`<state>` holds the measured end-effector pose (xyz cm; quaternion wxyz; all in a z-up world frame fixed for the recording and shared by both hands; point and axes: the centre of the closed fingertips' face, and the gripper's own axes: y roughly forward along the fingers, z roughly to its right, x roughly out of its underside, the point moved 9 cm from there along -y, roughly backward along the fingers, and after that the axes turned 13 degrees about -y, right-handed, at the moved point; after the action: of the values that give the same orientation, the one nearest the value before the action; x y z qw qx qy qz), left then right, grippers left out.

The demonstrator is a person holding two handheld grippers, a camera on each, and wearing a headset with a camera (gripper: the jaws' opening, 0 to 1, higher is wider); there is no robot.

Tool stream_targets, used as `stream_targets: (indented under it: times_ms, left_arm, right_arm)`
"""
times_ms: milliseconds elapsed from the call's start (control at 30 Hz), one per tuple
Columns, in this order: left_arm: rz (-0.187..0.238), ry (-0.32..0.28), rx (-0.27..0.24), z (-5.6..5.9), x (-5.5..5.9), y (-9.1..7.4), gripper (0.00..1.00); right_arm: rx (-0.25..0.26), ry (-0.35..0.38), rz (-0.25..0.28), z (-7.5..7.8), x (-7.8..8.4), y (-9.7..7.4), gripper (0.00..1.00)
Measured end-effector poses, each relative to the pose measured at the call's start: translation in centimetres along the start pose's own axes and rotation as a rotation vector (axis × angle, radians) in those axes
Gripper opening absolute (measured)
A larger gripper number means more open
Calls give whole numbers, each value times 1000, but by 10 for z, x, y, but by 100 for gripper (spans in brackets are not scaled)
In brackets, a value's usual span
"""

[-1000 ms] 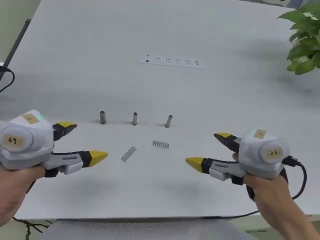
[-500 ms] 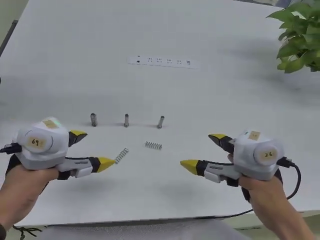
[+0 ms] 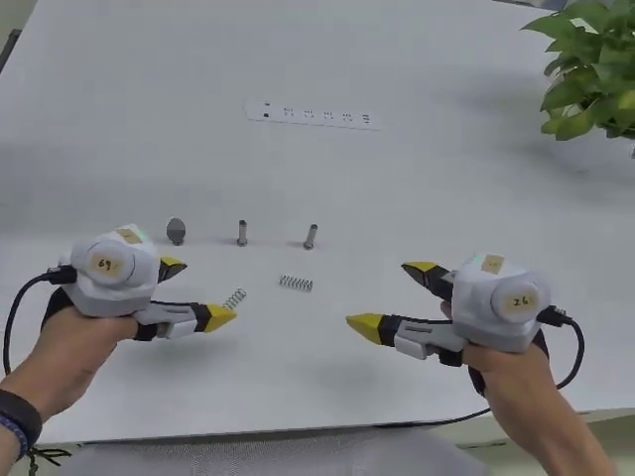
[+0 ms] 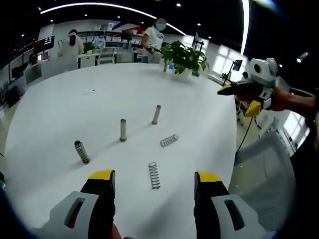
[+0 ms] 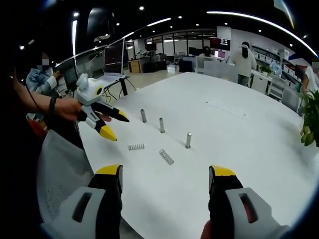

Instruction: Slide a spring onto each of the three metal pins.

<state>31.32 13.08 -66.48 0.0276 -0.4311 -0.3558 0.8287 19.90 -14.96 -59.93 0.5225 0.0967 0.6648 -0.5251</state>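
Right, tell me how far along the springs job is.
Done: one spring sits on the leftmost pin. In hand: nothing; the left claw and right claw are both open and empty, the left one pointed at the near spring. Left: that spring and the far spring lie loose on the table, and the middle pin and right pin are bare.

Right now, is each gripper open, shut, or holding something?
Left gripper: open, holding nothing; a loose spring lies on the table ahead of its jaws.
Right gripper: open, holding nothing.
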Motion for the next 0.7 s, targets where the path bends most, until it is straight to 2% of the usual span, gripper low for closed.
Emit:
stream_targets:
  times_ms: [233, 400, 467, 700]
  left_arm:
    - [-25, -25, -12, -3, 12, 13, 57]
    - [-19, -57, -45, -8, 20, 21, 47]
    - [-20, -79, -42, -8, 23, 24, 46]
    - [-32, -80, -45, -6, 32, 33, 37]
  right_arm:
    - [-6, 3, -8, -2, 1, 1, 69]
    - [-3, 8, -14, -2, 2, 0, 68]
    - [-3, 11, -20, -2, 3, 0, 68]
    - [-1, 20, -25, -2, 6, 0, 67]
